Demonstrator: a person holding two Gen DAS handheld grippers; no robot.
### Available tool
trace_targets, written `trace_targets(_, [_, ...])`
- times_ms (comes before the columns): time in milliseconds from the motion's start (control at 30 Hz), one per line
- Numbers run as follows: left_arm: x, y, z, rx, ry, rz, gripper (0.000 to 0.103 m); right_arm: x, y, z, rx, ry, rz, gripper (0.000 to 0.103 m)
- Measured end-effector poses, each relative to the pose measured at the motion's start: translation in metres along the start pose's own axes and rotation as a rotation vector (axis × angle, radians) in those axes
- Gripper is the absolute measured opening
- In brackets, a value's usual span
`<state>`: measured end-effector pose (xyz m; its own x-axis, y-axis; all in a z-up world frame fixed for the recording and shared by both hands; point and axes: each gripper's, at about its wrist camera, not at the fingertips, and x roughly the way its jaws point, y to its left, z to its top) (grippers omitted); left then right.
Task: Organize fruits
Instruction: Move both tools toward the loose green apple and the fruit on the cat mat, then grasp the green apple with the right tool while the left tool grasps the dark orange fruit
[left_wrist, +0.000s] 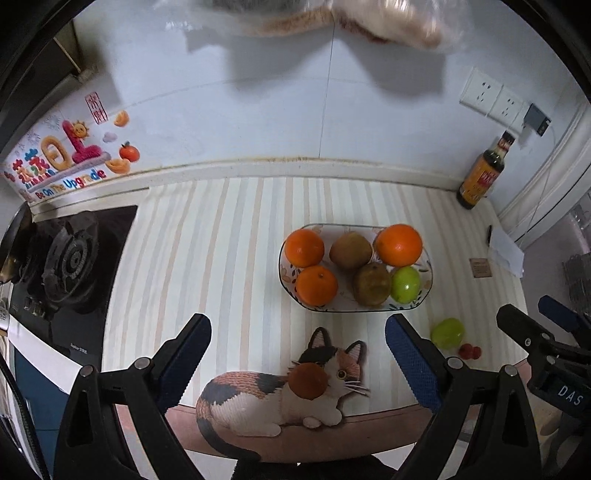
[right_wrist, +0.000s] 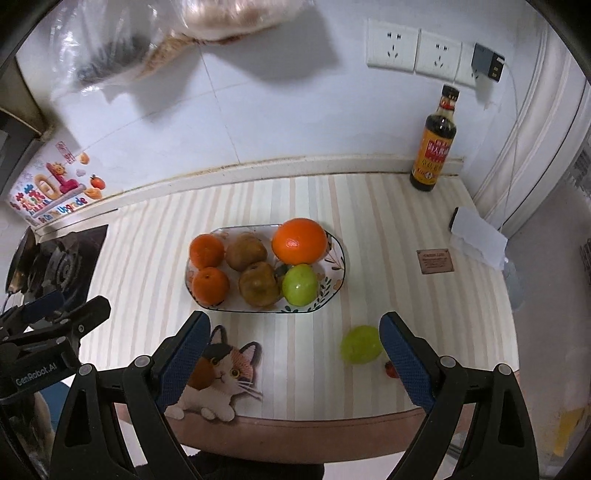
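Note:
A patterned plate (left_wrist: 288, 288) (right_wrist: 338, 273) on the striped counter holds three oranges (left_wrist: 317, 280), two brown kiwis (left_wrist: 371, 284) and a green fruit (left_wrist: 405, 284) (right_wrist: 300, 285). A loose green fruit (left_wrist: 447, 332) (right_wrist: 361, 344) and small red fruits (left_wrist: 470, 350) (right_wrist: 390, 369) lie in front of the plate at the right. A brown fruit (left_wrist: 308, 380) (right_wrist: 201, 373) lies on the cat picture. My left gripper (left_wrist: 297, 354) is open above the brown fruit. My right gripper (right_wrist: 293, 350) is open, its right finger beside the loose green fruit.
A gas stove (left_wrist: 70, 258) is at the left. A dark sauce bottle (right_wrist: 434, 147) stands at the back right by the wall. White paper (right_wrist: 478, 236) and a small brown tag (right_wrist: 436, 261) lie at the right. The counter's front edge (right_wrist: 295, 428) is just below the grippers.

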<state>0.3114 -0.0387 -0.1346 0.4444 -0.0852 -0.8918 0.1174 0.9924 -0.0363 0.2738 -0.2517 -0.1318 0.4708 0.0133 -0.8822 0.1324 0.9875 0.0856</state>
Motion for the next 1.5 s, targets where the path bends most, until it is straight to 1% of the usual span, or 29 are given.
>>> trace_targets(167, [-0.022,-0.002,-0.004,0.002,-0.021,-0.018,0.097,-0.030,0.004,-0.006,-0.004,-0.027,0.004,0.095])
trace_targets(433, [-0.041,-0.007,-0.014,0.015,-0.019,-0.033,0.097,-0.056,0.001,-0.013,0.013,-0.049,0.016,0.095])
trace_targets(533, [-0.042,-0.009,-0.016,0.016,-0.024,-0.031,0.097,-0.059,0.001,-0.014,0.012,-0.052,0.022,0.095])
trace_targets(667, [-0.034,-0.012,-0.018,0.015,-0.006,-0.030,0.097,-0.054,-0.004,-0.014,0.031,-0.042,0.045,0.095])
trace_targets(767, [-0.017,-0.013,-0.018,0.019,0.037,-0.035,0.097,-0.039,-0.012,-0.015,0.055,-0.009,0.063,0.096])
trace_targets(833, [-0.003,-0.014,-0.018,0.020,0.068,-0.031,0.101,-0.023,-0.022,-0.016,0.086,0.022,0.083,0.096])
trace_targets(933, [0.027,-0.014,-0.022,0.018,0.134,-0.017,0.101,0.001,-0.044,-0.020,0.147,0.068,0.103,0.096])
trace_targets(1000, [0.050,-0.013,-0.025,0.012,0.192,-0.006,0.101,0.017,-0.059,-0.024,0.194,0.100,0.110,0.096])
trace_targets(1033, [0.059,-0.013,-0.027,0.007,0.213,-0.006,0.101,0.025,-0.069,-0.027,0.223,0.110,0.111,0.096])
trace_targets(1100, [0.082,-0.011,-0.032,-0.015,0.285,-0.001,0.101,0.043,-0.089,-0.033,0.269,0.138,0.091,0.096])
trace_targets(1133, [0.091,-0.011,-0.035,-0.028,0.307,-0.007,0.101,0.054,-0.101,-0.037,0.297,0.150,0.079,0.096])
trace_targets(1200, [0.108,-0.011,-0.040,-0.052,0.344,0.011,0.101,0.074,-0.120,-0.044,0.338,0.177,0.048,0.096])
trace_targets(1300, [0.130,-0.010,-0.047,-0.072,0.394,0.023,0.101,0.104,-0.146,-0.056,0.396,0.223,0.031,0.096])
trace_targets(1333, [0.135,-0.011,-0.050,-0.074,0.407,0.026,0.101,0.118,-0.156,-0.061,0.427,0.248,0.040,0.096])
trace_targets(1367, [0.141,-0.011,-0.054,-0.074,0.423,0.037,0.101,0.126,-0.162,-0.063,0.444,0.256,0.057,0.096])
trace_targets(1400, [0.146,-0.011,-0.056,-0.074,0.433,0.043,0.101,0.134,-0.165,-0.064,0.453,0.255,0.082,0.096])
trace_targets(1467, [0.155,-0.010,-0.060,-0.075,0.452,0.059,0.101,0.145,-0.162,-0.062,0.423,0.249,0.108,0.094])
trace_targets(1500, [0.159,-0.009,-0.060,-0.076,0.459,0.062,0.101,0.152,-0.159,-0.061,0.403,0.255,0.112,0.089])
